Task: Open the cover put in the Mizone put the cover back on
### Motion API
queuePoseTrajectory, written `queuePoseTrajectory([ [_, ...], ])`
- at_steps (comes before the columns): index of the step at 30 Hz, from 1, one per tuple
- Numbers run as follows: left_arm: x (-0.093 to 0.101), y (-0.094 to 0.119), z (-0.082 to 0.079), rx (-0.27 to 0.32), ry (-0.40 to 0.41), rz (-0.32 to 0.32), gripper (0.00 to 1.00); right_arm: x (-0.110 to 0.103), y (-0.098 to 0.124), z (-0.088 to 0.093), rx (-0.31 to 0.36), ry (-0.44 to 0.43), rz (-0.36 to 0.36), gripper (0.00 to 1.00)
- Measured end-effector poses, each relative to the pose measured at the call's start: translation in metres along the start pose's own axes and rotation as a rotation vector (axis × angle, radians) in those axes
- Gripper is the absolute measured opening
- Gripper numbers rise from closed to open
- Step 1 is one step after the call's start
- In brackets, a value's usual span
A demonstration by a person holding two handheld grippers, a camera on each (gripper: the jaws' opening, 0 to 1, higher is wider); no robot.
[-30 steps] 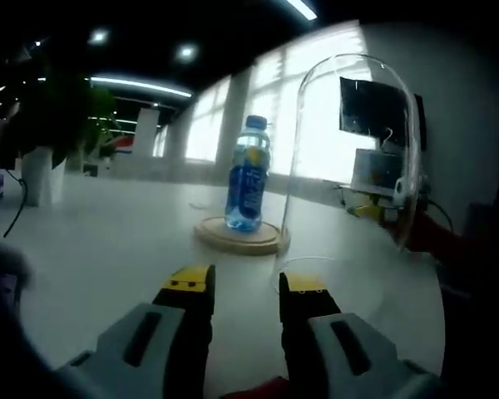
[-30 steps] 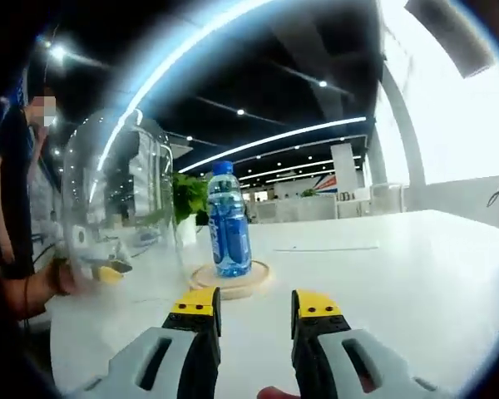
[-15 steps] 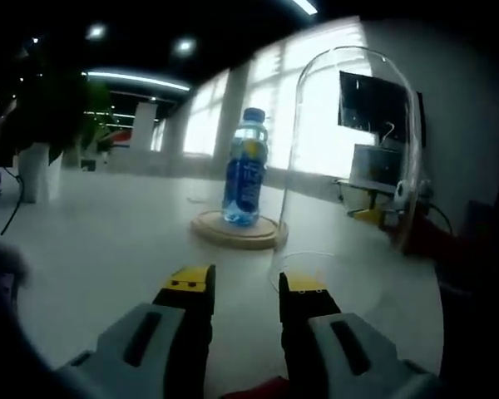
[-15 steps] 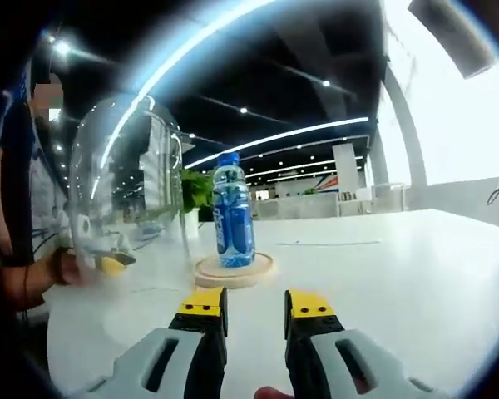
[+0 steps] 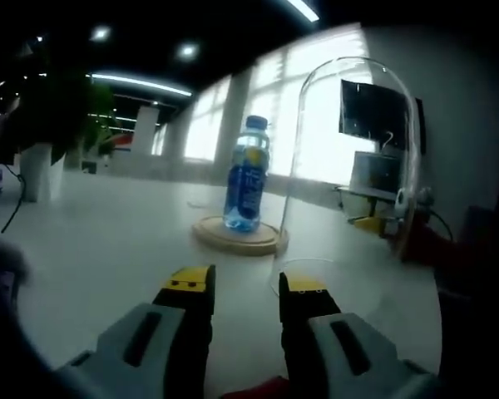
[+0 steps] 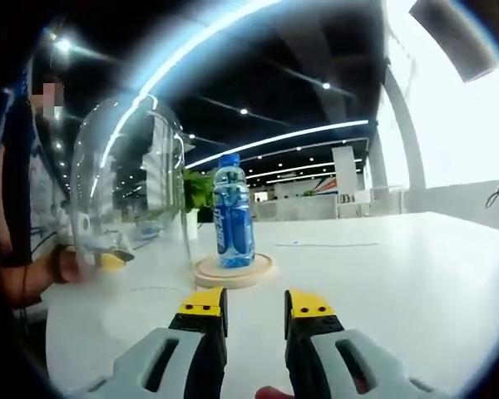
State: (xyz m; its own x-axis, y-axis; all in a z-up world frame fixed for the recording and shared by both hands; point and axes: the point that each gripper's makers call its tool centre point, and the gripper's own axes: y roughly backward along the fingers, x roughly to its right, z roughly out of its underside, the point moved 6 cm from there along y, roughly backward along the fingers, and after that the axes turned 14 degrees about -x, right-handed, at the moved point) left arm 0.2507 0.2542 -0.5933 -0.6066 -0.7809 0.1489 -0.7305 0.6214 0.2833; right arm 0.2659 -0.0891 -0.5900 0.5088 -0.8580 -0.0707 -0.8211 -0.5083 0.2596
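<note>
Mizone bottle [image 5: 248, 176]: label unreadable, on wooden base [image 5: 237, 235] | glass cover [image 5: 353, 158] lifted | both claws spread, empty

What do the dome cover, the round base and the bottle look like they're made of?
Dome cover: clear, glossy, probably glass or acrylic; the window shows through it. Round base: pale matte wood by its colour. Bottle: transparent plastic, seemingly, with a blue cap and a blue label.

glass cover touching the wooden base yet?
Apart. Left gripper view: the glass cover stands on the table beside the wooden base, with the Mizone bottle uncovered.
</note>
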Motion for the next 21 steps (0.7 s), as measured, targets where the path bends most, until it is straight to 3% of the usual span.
queuePoseTrajectory([
  [21,-0.0001,-0.0004,-0.0003,0.011,0.016,0.001,0.24,0.0017,0.0007,0.0024,-0.010,0.009,0.006,0.20],
])
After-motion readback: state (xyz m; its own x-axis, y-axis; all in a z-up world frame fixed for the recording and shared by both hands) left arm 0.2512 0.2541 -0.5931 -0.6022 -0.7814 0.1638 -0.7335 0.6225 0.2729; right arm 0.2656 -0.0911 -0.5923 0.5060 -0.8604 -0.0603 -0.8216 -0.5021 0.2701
